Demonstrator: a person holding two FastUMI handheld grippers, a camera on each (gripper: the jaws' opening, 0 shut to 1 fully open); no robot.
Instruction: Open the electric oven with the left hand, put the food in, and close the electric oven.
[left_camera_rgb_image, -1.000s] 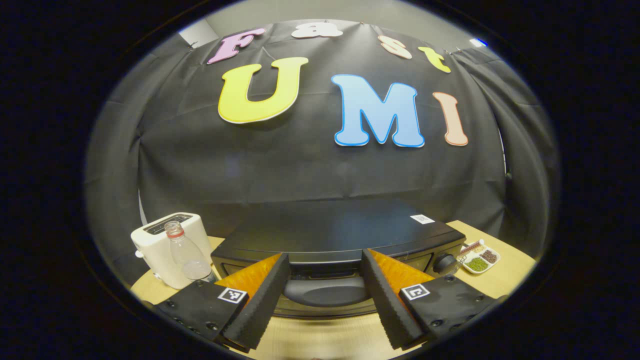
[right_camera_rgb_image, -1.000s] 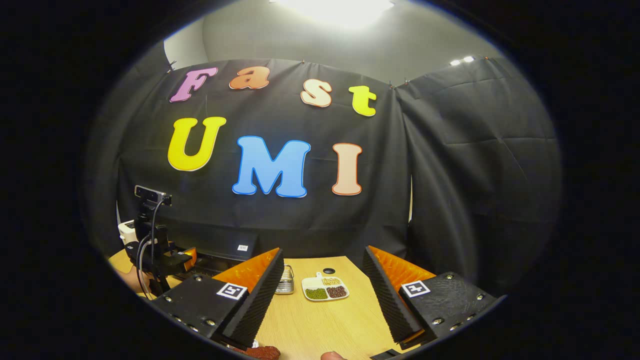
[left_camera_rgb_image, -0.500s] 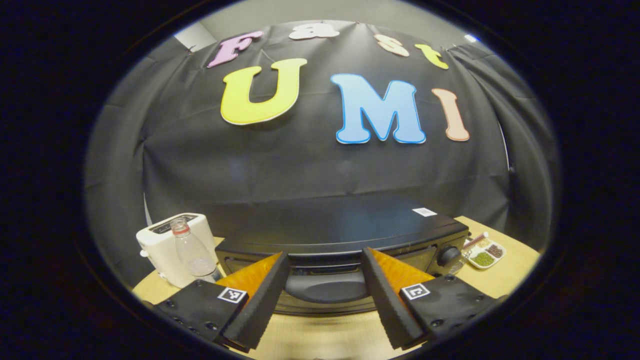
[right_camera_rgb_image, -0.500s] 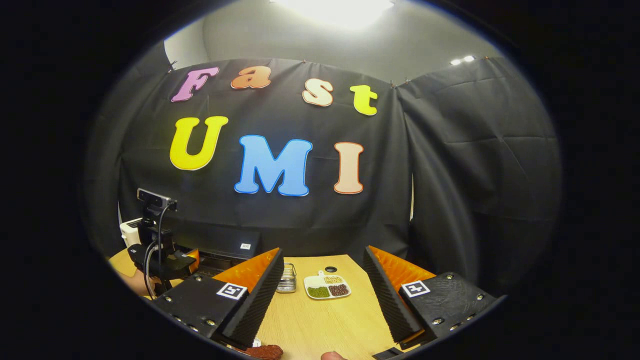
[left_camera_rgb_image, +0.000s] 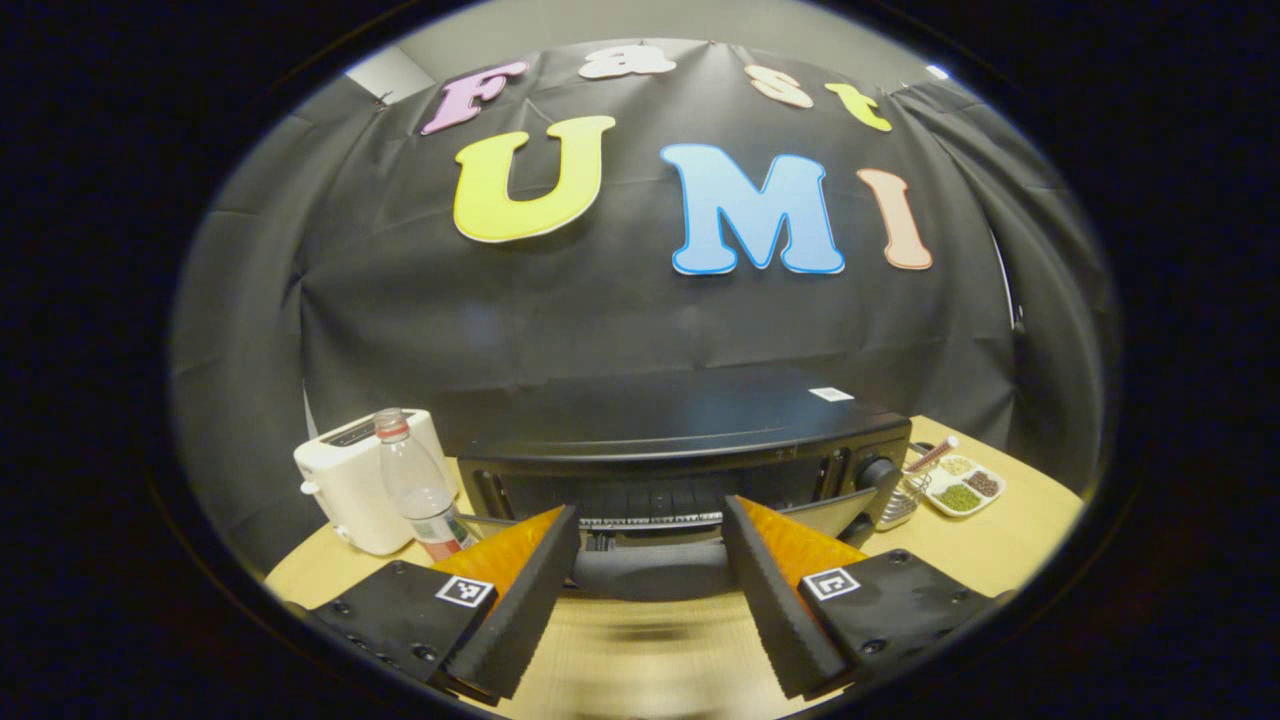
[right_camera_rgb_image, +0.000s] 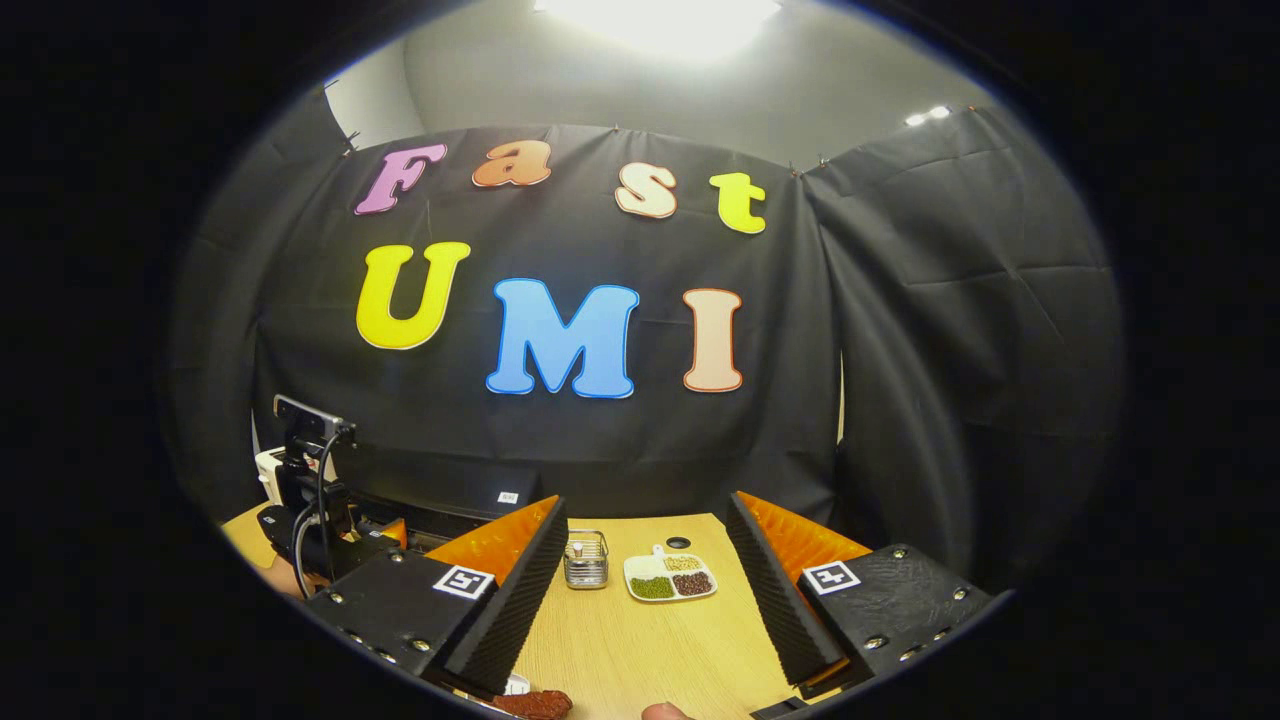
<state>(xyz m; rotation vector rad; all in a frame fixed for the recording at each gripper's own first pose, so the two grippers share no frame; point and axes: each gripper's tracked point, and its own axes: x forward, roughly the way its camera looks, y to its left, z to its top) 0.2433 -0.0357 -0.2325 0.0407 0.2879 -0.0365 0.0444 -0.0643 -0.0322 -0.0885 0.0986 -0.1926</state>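
Orange-backed left gripper (left_camera_rgb_image: 650, 590): my jaws stand spread apart, gripping nothing, with the oven door handle (left_camera_rgb_image: 645, 578) lying between the fingers.
Electric oven (left_camera_rgb_image: 690, 445): black, straight ahead in the left gripper view; its door (left_camera_rgb_image: 830, 515) is tipped partly outward at the top, showing the slot behind.
Right gripper (right_camera_rgb_image: 650, 600): jaws released wide above the wooden table (right_camera_rgb_image: 650, 650), holding nothing.
Food (right_camera_rgb_image: 530, 704): a reddish-brown piece at the bottom edge of the right gripper view, near my left finger.
Left gripper view, beside the oven: white toaster (left_camera_rgb_image: 350, 485) and clear bottle (left_camera_rgb_image: 420, 490).
Right gripper view, farther off: wire basket (right_camera_rgb_image: 586, 560), divided dish (right_camera_rgb_image: 670, 578).
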